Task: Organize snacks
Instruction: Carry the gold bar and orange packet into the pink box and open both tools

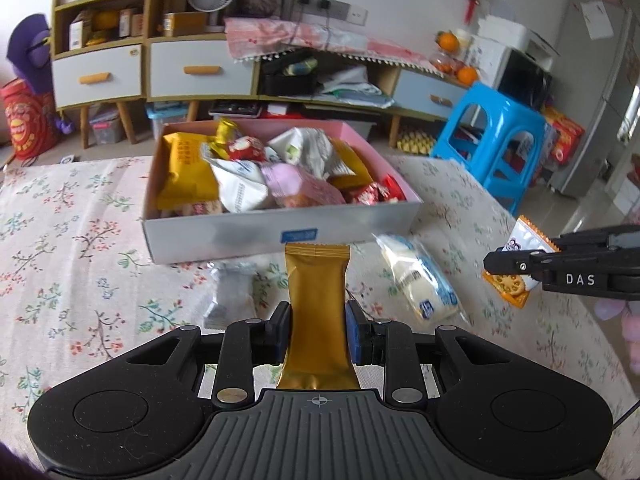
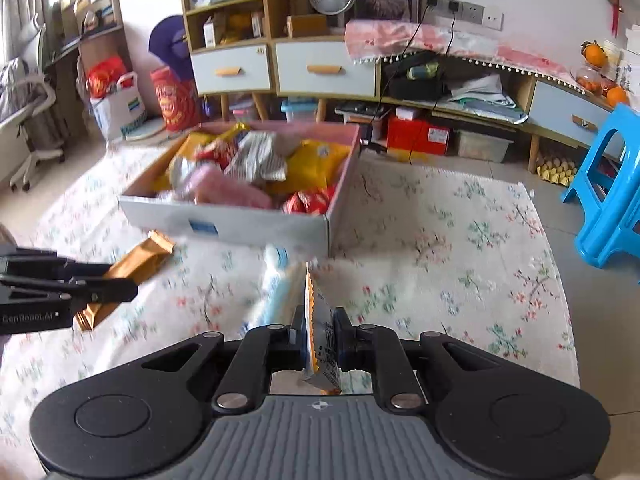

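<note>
Floral cloth [image 1: 72, 216] covers the work surface; behind it stand wooden cabinets and a blue plastic stool [image 1: 496, 140].

Open box [image 1: 248, 236], pale outside and pink inside, sits on the cloth toward its far side. It is heaped with snack packets: yellow, white, pink, red.

White-and-blue packet [image 1: 416, 276] lies flat on the cloth just in front of the box's near right corner. A small grey packet [image 1: 232, 292] lies on the cloth near the box's front wall, left of the gold one.

Left gripper [image 1: 316, 330]: jaws pinched on a gold packet [image 1: 316, 300], both pads pressing its sides. Packet points lengthwise away from the camera, far end near the box's front wall. In the right wrist view it slants clear above the cloth.

Right gripper [image 2: 320, 334]: jaws nearly together, clamped on a thin biscuit packet [image 2: 320, 328], orange with white, held edge-on. From the left wrist view the packet hangs off the cloth's right side, well apart from the box.
</note>
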Action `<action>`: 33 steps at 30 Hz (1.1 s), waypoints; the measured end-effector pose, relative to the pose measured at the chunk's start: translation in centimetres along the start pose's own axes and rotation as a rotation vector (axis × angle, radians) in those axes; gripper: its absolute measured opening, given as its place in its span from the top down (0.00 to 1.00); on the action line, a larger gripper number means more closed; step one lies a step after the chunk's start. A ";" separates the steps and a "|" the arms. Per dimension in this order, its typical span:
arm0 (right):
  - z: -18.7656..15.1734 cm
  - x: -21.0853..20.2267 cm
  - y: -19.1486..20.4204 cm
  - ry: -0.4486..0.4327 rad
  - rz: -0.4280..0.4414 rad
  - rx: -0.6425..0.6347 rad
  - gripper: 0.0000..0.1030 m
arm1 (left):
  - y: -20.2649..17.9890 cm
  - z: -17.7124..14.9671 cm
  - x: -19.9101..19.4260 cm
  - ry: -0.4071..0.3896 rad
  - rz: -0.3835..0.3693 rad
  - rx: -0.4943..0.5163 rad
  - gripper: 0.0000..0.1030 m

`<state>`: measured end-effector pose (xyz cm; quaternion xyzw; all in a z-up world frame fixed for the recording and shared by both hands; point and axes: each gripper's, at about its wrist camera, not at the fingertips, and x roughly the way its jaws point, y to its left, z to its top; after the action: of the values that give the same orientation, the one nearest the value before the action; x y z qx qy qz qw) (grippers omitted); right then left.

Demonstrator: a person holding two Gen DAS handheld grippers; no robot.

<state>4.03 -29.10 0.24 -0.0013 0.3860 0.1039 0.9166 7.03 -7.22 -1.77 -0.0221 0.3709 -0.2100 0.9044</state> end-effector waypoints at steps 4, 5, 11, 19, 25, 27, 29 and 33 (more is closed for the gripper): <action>1.4 0.4 0.3 -0.028 0.011 0.049 0.99 | 1.5 1.2 -0.3 -0.015 0.026 -0.039 0.75; 1.9 0.5 0.4 -0.038 0.018 0.074 0.99 | 1.9 1.6 -0.4 -0.019 0.037 -0.046 0.75; 4.3 1.9 0.8 -0.096 0.054 0.194 0.99 | 5.2 4.5 -0.2 -0.051 0.098 -0.106 0.75; 7.1 4.7 2.4 -0.127 0.089 0.240 0.98 | 8.1 6.9 2.1 -0.081 0.145 -0.171 0.75; 7.7 6.9 2.6 -0.124 0.090 0.258 0.98 | 9.0 7.6 3.9 -0.107 0.149 -0.183 0.75; 7.7 7.4 2.5 -0.119 0.084 0.256 0.98 | 9.0 7.7 4.6 -0.111 0.148 -0.181 0.75; 7.6 7.9 2.5 -0.118 0.076 0.248 0.98 | 8.9 7.7 5.1 -0.116 0.146 -0.177 0.75; 7.5 8.4 2.3 -0.123 0.084 0.254 0.98 | 8.9 7.6 6.1 -0.118 0.147 -0.175 0.75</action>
<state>14.64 -24.68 -0.22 0.1374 0.3390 0.0925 0.9261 19.34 -2.45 -2.04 -0.0859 0.3347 -0.1081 0.9321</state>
